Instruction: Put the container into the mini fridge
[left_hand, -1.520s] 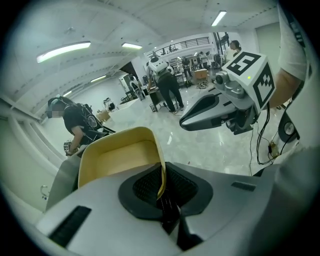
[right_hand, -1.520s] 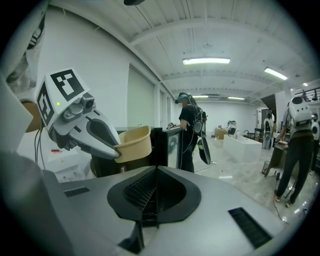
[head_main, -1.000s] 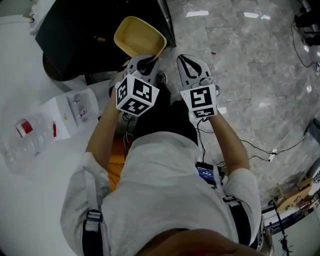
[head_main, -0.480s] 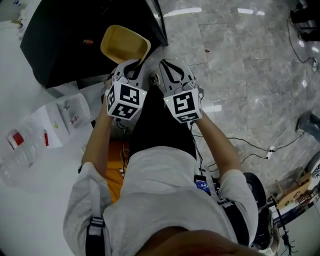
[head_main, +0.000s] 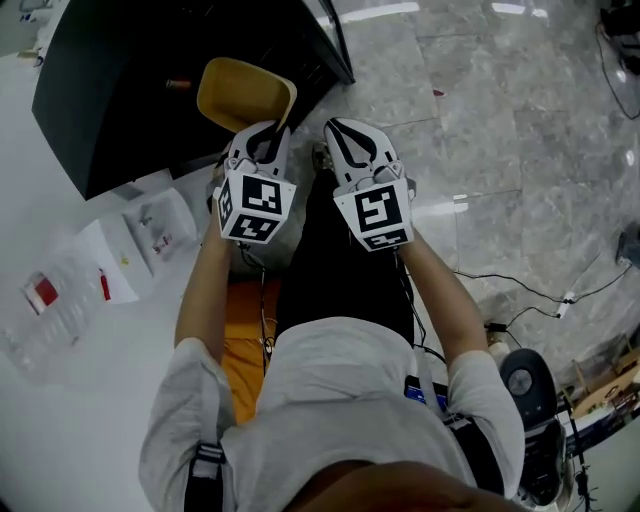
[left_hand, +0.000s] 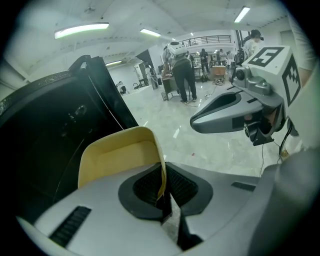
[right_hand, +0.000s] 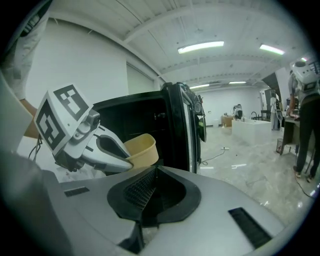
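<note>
- Reaching forward and down with both forearms side by side in front of me, marker cubes facing up at my head.
- My left gripper (head_main: 266, 138) is pitched downward at the mini fridge (head_main: 120, 90); its jaws are clamped on the thin wall of the yellow container (head_main: 240, 92), and the left gripper view shows that wall edge-on between the pads.
- My right gripper (head_main: 345, 130) rides just beside the left one. Its jaws are together with nothing between them.
- The container hangs off the tip of my left tongs, in the air against the black body of the fridge, near the edge of the fridge door (right_hand: 182, 130).
- Its open mouth faces up, tipped a little toward me. Its long side seems to run roughly across the head view, and the body lies to the left of the jaws.
- Against a second ago: both hands have come down and the two grippers sit a touch closer together.
- The container now shows almost wholly against the dark fridge rather than straddling its edge.
- The grip on the wall looks the same as before, and the right jaws are closed as before.
</note>
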